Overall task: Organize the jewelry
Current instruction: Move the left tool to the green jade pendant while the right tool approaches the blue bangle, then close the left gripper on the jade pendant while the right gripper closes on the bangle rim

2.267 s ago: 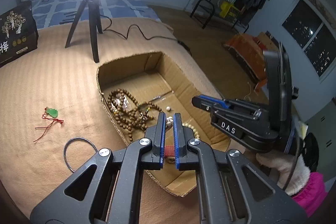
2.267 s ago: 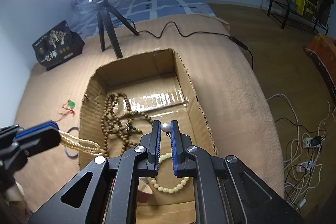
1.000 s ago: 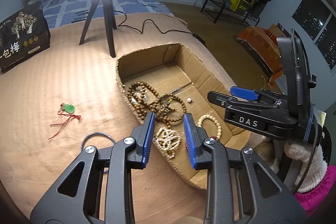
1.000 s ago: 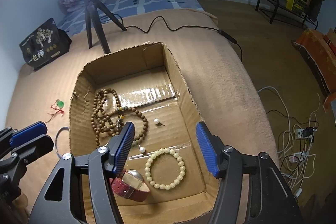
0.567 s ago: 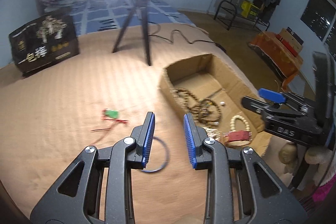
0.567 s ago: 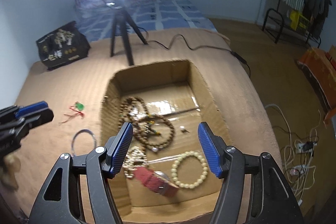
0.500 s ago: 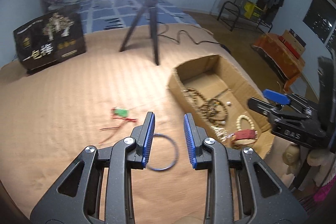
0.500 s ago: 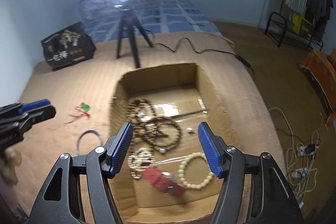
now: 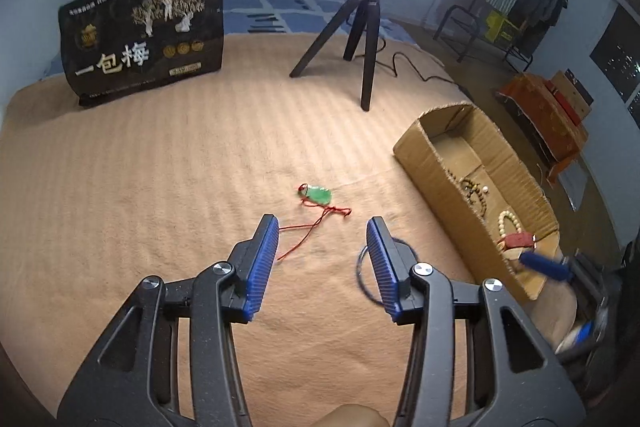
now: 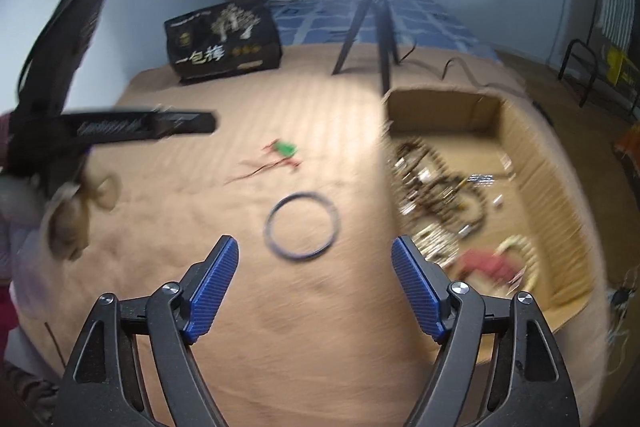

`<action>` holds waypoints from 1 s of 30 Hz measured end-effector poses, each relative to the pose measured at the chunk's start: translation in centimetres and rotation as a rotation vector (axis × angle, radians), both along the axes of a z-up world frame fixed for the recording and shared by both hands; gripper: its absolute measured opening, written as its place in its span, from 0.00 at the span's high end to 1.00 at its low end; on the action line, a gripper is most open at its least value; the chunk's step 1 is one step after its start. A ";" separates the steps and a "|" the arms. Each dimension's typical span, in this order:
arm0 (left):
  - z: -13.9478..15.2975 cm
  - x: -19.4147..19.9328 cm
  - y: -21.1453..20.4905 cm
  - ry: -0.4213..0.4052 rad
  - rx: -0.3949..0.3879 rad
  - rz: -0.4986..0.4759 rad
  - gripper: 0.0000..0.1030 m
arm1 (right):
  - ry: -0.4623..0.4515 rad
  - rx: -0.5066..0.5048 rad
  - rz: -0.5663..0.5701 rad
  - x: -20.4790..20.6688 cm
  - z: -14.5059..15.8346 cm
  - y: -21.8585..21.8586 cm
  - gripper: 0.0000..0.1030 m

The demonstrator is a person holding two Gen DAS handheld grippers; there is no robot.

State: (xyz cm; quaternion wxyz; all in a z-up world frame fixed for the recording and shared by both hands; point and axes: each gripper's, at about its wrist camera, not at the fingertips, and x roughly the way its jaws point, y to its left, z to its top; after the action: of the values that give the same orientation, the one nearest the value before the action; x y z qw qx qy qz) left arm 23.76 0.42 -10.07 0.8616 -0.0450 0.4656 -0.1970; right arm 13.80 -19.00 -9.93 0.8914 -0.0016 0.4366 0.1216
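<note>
Bag [image 9: 144,35], black, reads "一包梅" in white.

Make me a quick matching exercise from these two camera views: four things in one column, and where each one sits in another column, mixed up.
Things
1. green pendant
2. dark ring bangle
3. brown bead necklace
4. black printed bag

Places
A. inside the cardboard box
B. standing at the far edge of the tan blanket
C. on the blanket, ahead of the open right tongs
D. on the blanket, on a red cord, beyond the open left tongs

Pairs: 1-D, 2-C, 3-A, 4-B
</note>
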 end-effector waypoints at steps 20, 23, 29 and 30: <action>-7.2 4.5 -4.3 -0.057 0.102 -0.175 0.43 | -0.038 -0.100 -0.105 0.8 -6.4 3.4 0.22; -7.7 5.1 -4.6 -0.070 0.109 -0.185 0.43 | -0.038 -0.094 -0.126 1.2 -6.8 3.3 0.22; -8.7 5.9 -5.4 -0.096 0.124 -0.207 0.43 | -0.032 -0.077 -0.171 1.9 -7.3 3.0 0.22; -8.9 6.1 -5.5 -0.096 0.129 -0.205 0.43 | -0.031 -0.075 -0.174 2.0 -7.4 2.9 0.22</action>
State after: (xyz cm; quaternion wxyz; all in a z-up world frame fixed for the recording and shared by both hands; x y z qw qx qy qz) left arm 29.81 -5.08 -18.97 0.8594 0.0679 0.4378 -0.2554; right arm 15.82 -16.11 -17.32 0.9046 0.0011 0.4254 0.0271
